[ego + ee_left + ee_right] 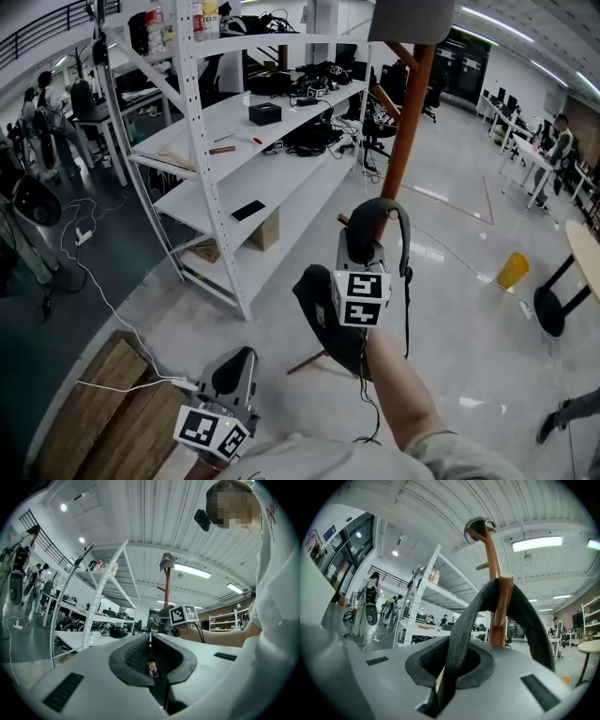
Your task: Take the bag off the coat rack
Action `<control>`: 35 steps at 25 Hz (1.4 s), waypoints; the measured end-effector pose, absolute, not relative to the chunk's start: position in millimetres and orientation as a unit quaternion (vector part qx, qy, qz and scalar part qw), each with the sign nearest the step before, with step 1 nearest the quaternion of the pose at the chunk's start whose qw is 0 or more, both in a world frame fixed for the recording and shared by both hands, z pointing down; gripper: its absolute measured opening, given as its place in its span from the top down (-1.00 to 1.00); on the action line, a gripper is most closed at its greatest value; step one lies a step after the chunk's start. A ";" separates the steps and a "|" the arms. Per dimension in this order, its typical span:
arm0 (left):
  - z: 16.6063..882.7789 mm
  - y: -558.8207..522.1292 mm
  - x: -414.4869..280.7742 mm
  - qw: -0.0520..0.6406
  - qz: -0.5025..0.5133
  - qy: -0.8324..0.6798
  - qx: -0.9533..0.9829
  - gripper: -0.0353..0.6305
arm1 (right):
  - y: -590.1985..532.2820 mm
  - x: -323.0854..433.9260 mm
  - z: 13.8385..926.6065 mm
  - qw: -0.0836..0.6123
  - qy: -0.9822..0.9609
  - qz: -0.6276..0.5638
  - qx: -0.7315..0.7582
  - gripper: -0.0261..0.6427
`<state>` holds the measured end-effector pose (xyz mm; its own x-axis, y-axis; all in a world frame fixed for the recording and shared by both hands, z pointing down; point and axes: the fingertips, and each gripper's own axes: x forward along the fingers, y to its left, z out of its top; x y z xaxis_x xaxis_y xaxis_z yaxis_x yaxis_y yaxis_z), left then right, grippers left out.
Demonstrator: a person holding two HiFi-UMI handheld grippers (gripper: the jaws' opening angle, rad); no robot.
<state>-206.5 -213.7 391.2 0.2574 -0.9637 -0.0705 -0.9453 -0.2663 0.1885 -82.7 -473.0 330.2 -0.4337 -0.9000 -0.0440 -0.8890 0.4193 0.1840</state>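
Open glossy floor [469, 309] surrounds the brown wooden coat rack [500, 611]; my right claw [449, 667] clamps the dark grey bag strap [464, 620] hooked there, left claw [151, 654] closed, empty

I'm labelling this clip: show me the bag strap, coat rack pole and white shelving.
bag strap [461, 634], right gripper view, stretch just above the jaws.
coat rack pole [403, 131], head view, mid-shaft.
white shelving [230, 117], head view, bare middle shelf.

- right hand-held gripper [362, 239] raised, at black strap [389, 208] beside brown coat rack pole [410, 122]
- dark bag [317, 298] just below it
- left hand-held gripper [234, 373] low, apart
- white shelves [216, 117] at left
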 end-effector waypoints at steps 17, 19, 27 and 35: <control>386.1 -198.4 -214.6 0.046 -0.082 -0.624 0.776 0.81 | -447.8 -84.8 275.8 -0.013 -0.850 -0.144 0.507 0.82; 385.9 -197.3 -215.6 0.046 -0.082 -0.625 0.775 0.81 | -445.7 -86.7 269.8 -0.018 -0.852 -0.146 0.503 0.82; 384.2 -194.2 -221.2 0.043 -0.085 -0.630 0.771 0.81 | -439.4 -86.5 239.1 -0.051 -0.853 -0.148 0.497 0.82; 386.6 -190.0 -221.3 0.044 -0.088 -0.631 0.770 0.81 | -419.3 -76.4 210.0 -0.092 -0.857 -0.143 0.487 0.82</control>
<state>-221.3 -190.0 386.6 0.1894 -0.9787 -0.0794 -0.9633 -0.2008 0.1783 -76.4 -419.3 210.0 -0.5083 -0.8082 -0.2974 -0.8610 0.4843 0.1555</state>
